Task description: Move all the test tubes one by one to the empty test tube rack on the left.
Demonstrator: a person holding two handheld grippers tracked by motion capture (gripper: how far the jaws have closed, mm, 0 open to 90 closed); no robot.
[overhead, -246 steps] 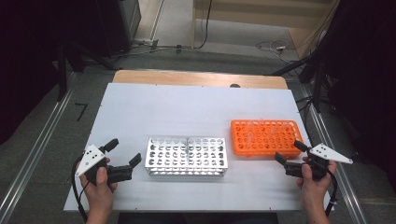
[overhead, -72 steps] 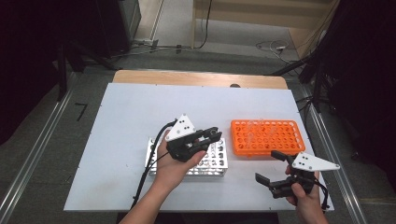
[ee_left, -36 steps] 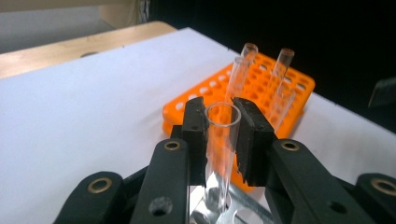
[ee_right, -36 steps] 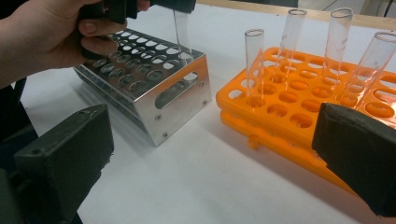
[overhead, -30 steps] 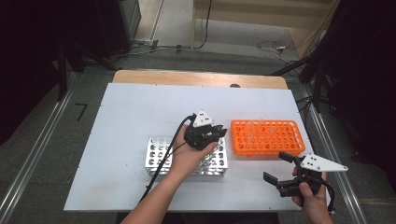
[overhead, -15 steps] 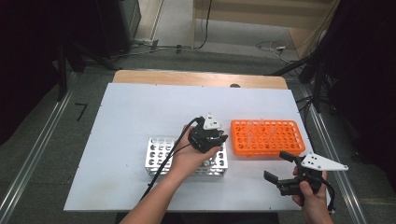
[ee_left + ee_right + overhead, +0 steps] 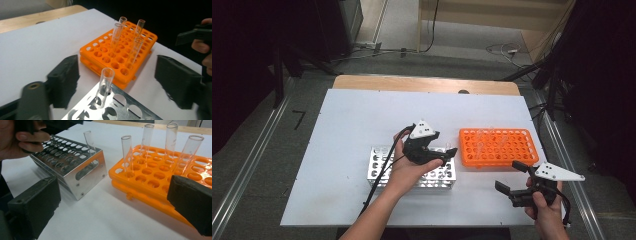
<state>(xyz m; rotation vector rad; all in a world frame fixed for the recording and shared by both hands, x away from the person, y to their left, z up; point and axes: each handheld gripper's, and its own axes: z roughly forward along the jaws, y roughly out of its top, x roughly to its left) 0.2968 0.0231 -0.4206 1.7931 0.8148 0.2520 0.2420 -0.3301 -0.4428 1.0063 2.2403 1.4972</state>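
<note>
A clear test tube stands upright in a corner hole of the silver metal rack, at the end nearest the orange rack. My left gripper hovers over that end. Its jaws have just been opening and now stand wide, with the tube between them but untouched. Several more clear tubes stand in the orange rack. My right gripper rests open near the table's front right, its jaws framing the orange rack and the metal rack with its tube.
The white tabletop has a wooden strip along its far edge. Dark floor, cables and metal rails surround the table. A black cable trails from the left gripper across the metal rack.
The left gripper's jaws have opened and let go of the tube, which now stands in the metal rack. The left hand drew back slightly. The right gripper has stayed put.
</note>
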